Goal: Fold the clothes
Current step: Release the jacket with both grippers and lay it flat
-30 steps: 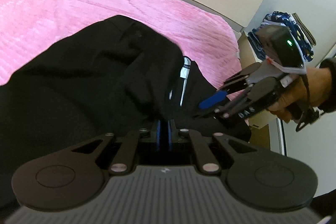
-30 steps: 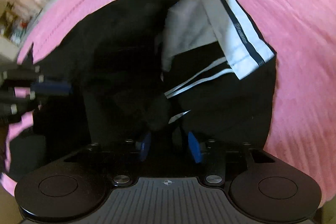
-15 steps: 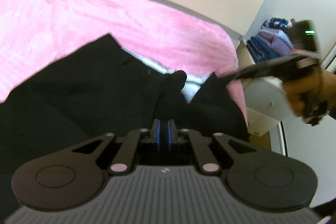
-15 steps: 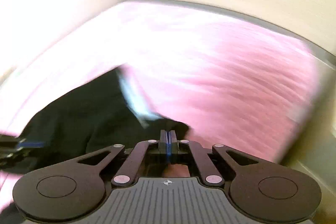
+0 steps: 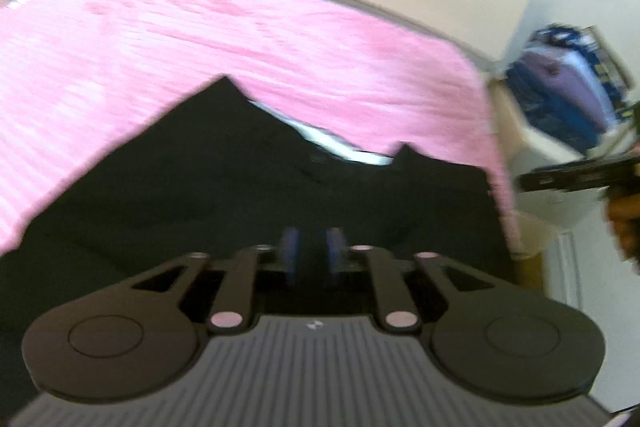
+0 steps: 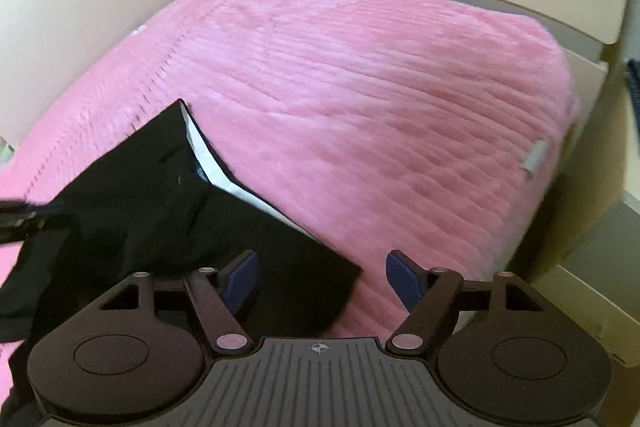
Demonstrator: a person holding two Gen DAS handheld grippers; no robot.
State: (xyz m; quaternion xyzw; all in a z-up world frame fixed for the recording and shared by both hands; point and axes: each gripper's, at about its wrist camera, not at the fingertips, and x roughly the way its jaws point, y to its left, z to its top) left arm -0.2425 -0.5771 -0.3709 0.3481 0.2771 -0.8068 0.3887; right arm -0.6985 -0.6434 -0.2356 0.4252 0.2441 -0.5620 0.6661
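Nowhere readable writing; black garment (image 6: pixel 168 211) with white lining on pink bedspread (image 6: pixel 380 99).

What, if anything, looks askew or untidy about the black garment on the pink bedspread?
The black garment lies crooked on the fuzzy pink bedspread: its top edge rises to two uneven peaks, and a strip of white lining shows where that edge has flipped back. Nothing looks torn or spilled.

Both tools point downward, the left tool (image 5: pixel 311 254) and right tool (image 6: pixel 322 277) with jaws opening.
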